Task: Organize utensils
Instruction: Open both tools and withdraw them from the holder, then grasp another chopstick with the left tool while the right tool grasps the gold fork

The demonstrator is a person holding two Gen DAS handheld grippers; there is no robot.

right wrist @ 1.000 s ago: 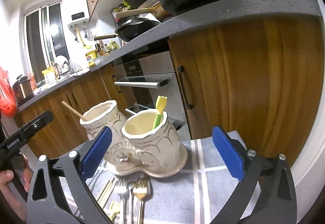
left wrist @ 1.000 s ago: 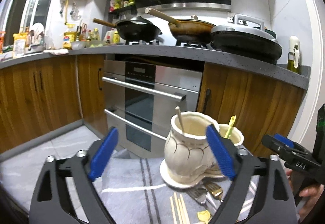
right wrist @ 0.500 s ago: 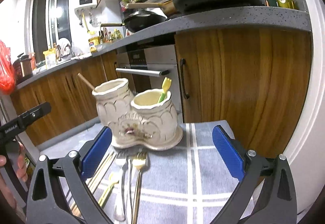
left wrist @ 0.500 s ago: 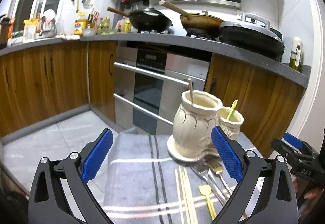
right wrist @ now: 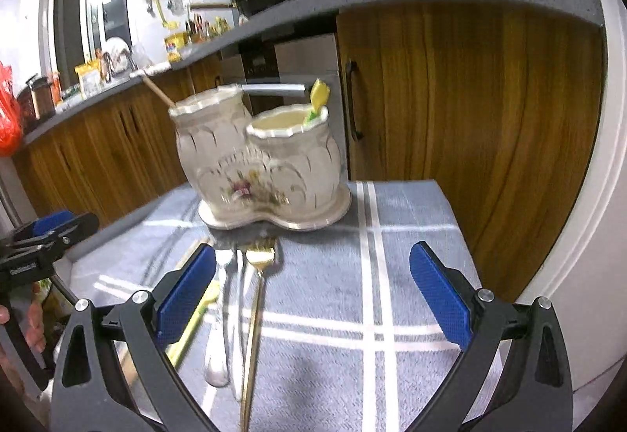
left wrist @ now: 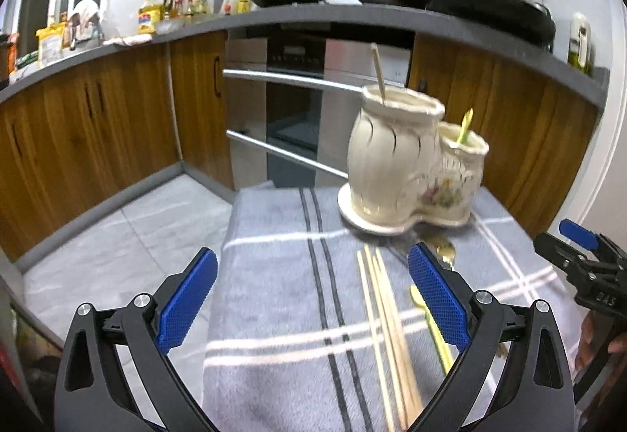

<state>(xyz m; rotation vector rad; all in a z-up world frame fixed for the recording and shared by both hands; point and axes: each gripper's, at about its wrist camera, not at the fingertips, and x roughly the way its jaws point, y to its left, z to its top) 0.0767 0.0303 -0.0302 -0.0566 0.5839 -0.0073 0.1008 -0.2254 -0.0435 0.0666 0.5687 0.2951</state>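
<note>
A cream ceramic double-pot utensil holder (left wrist: 407, 165) stands on a grey striped cloth (left wrist: 282, 298); it also shows in the right wrist view (right wrist: 266, 165). A wooden chopstick sticks out of its tall pot and a yellow utensil out of the short pot. Loose chopsticks (left wrist: 386, 326), a yellow spoon (left wrist: 431, 326), a gold fork (right wrist: 256, 298) and silver cutlery (right wrist: 219, 314) lie on the cloth in front of it. My left gripper (left wrist: 311, 298) is open and empty above the cloth. My right gripper (right wrist: 311, 298) is open and empty, also pulled back from the holder.
Wooden kitchen cabinets (right wrist: 470, 118) and an oven (left wrist: 298, 106) stand behind the cloth-covered surface. The grey counter (left wrist: 392, 20) above holds pans. The cloth's left edge drops to a tiled floor (left wrist: 129, 236).
Both grippers have drawn back and up from the holder, so more of the cloth and the loose utensils now show. Both stay open and empty.
</note>
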